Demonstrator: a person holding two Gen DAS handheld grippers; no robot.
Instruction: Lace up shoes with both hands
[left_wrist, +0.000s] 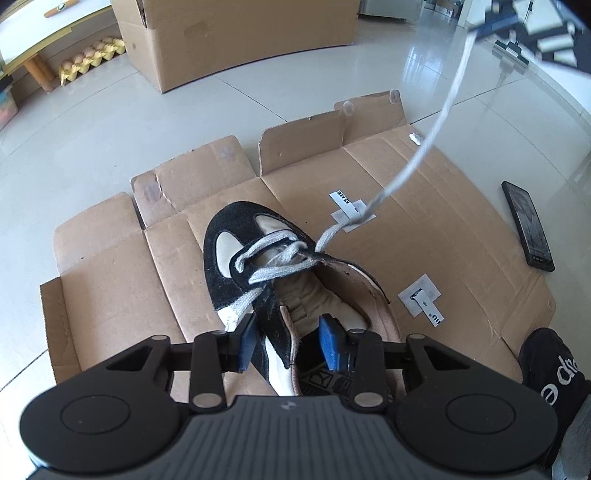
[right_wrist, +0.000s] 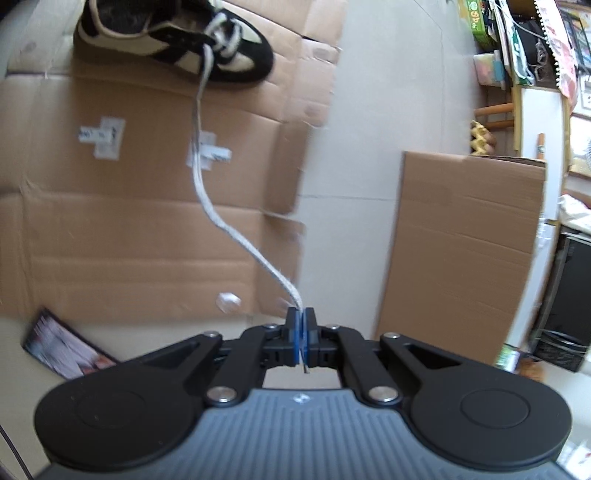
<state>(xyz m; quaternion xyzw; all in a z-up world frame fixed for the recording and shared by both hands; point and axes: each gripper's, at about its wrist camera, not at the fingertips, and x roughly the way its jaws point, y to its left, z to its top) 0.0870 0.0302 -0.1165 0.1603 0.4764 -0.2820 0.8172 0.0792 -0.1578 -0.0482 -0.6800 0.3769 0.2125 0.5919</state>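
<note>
A black and cream shoe (left_wrist: 236, 236) (right_wrist: 177, 48) lies on flattened cardboard (left_wrist: 443, 221), its grey lace crossed through the front eyelets. My left gripper (left_wrist: 288, 332) straddles the shoe's left side wall near the opening: one blue pad (left_wrist: 245, 341) outside, the other inside, closed on the wall. The free lace end (left_wrist: 436, 129) (right_wrist: 207, 192) runs up and right, out of an eyelet, slightly slack. My right gripper (right_wrist: 303, 323) is shut on the lace end, which sticks out behind the pads. It also shows in the left wrist view's top right corner (left_wrist: 480, 27), high above the shoe.
A black phone (left_wrist: 528, 225) (right_wrist: 62, 350) lies at the cardboard's right edge. A large cardboard box (left_wrist: 229, 37) (right_wrist: 461, 240) stands on the tiled floor beyond. An egg tray (left_wrist: 88, 59) sits under a table. A person's black-socked foot (left_wrist: 550, 369) rests at the near right.
</note>
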